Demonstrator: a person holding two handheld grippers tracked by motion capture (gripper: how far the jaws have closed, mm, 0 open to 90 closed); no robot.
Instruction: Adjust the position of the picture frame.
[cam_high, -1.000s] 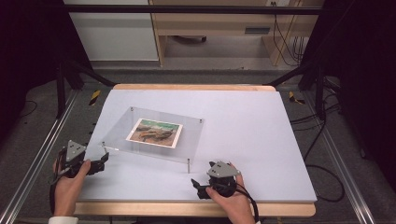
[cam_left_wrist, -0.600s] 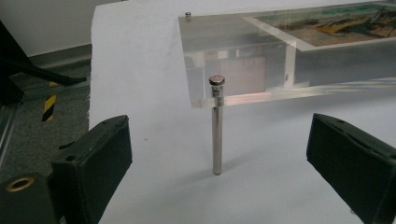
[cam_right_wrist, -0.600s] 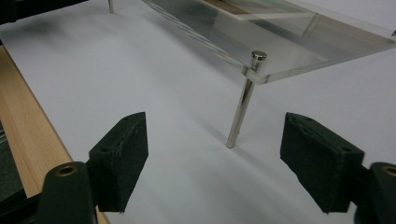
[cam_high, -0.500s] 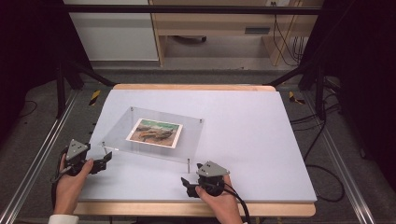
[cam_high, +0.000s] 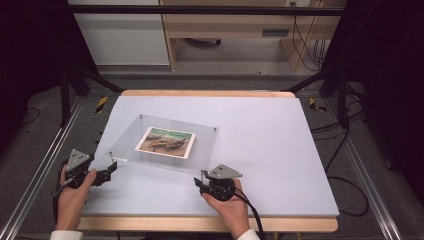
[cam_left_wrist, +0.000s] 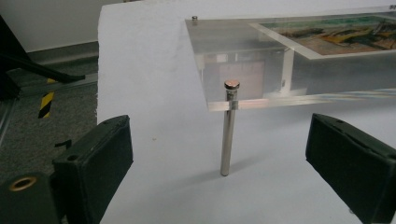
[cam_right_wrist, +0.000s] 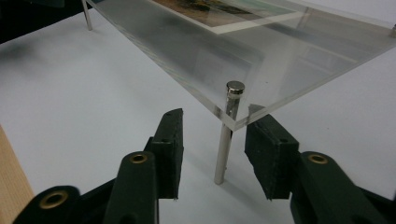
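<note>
The right hand-held gripper (cam_right_wrist: 212, 154), jaws just closing but apart, straddles the acrylic frame's (cam_right_wrist: 261, 60) metal leg (cam_right_wrist: 223, 149); left hand-held gripper (cam_left_wrist: 219, 163) gapes wide.

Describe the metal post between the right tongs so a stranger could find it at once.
On the white table stands a clear acrylic plate over a photo, raised on corner posts. The metal post is at the plate's near right corner, the one flanked by the right tongs.
</note>
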